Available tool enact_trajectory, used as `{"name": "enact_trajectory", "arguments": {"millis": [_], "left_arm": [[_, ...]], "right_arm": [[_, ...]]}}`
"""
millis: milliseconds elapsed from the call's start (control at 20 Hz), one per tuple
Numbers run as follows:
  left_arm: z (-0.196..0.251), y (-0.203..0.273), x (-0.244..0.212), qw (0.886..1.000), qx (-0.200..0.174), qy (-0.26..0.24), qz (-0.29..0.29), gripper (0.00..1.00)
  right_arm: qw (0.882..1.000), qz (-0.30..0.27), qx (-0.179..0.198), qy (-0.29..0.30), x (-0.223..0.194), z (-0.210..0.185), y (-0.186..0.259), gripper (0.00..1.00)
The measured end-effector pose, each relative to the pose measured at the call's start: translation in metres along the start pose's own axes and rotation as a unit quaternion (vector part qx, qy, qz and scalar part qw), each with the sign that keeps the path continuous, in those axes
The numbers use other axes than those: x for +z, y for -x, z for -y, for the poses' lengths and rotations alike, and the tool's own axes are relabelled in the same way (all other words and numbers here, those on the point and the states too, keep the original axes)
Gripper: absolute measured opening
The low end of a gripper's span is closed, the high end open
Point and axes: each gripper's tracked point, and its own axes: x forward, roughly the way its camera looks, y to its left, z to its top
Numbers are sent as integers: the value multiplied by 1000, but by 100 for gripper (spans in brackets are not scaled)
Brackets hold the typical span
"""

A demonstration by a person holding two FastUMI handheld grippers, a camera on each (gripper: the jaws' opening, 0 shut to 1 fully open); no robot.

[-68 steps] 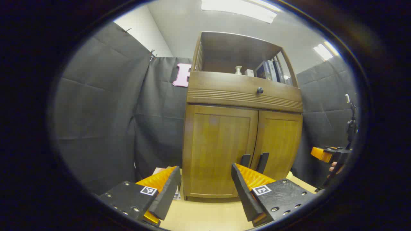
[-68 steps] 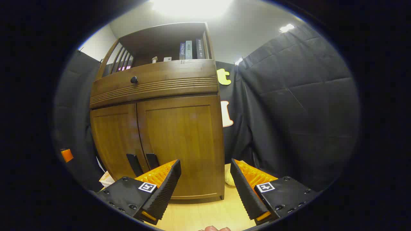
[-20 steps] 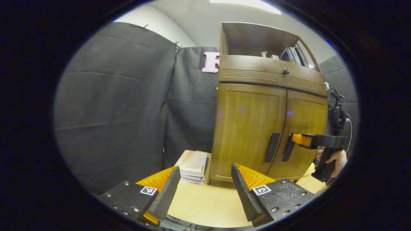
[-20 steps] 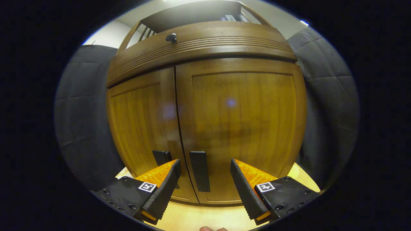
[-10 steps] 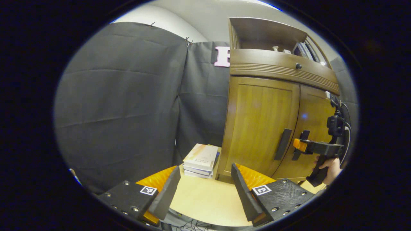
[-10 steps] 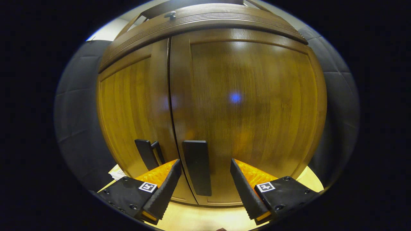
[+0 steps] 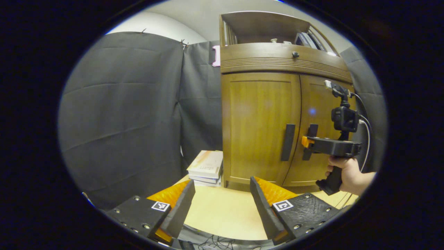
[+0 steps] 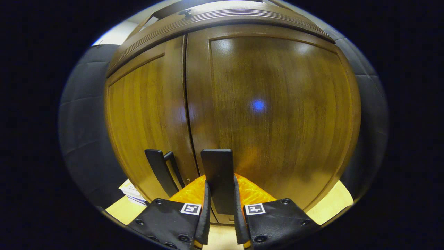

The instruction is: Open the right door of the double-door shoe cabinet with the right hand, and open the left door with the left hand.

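Right gripper [image 8: 220, 208] has just clamped both fingers on the right door's handle [image 8: 218, 178], doors still flush, so it's ready to pull; left gripper [image 7: 222, 205] hangs back, fingers apart, off the left handle [image 7: 288, 142].

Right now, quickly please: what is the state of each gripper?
Left gripper: open, holding nothing, back from the cabinet.
Right gripper: shut on the right door handle; both doors look closed.
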Motion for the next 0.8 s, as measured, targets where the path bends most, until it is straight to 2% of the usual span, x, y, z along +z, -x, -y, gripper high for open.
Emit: {"name": "enact_trajectory", "arguments": {"millis": [100,150,250,400,450,500,800], "left_arm": [[7,-1,0,1000,-5,7,1,90],[11,-3,-2,1000,-10,12,2,90],[17,-7,-3,999,-24,23,2,90],[18,-5,3,998,-42,37,11,90],[17,-2,6,998,-48,38,18,91],[14,-4,10,998,-54,38,20,91],[-18,-11,18,995,-93,31,36,90]], "right_arm": [[1000,-3,20,-2,0,1,2,23],[1000,-11,29,-1,-3,-1,0,23],[999,-16,37,4,0,-1,6,15],[999,-15,41,10,-2,-2,20,15],[999,-13,41,8,-3,-4,22,18],[999,-15,41,5,-3,-4,27,15],[1000,-18,22,12,-11,-1,59,15]]}}
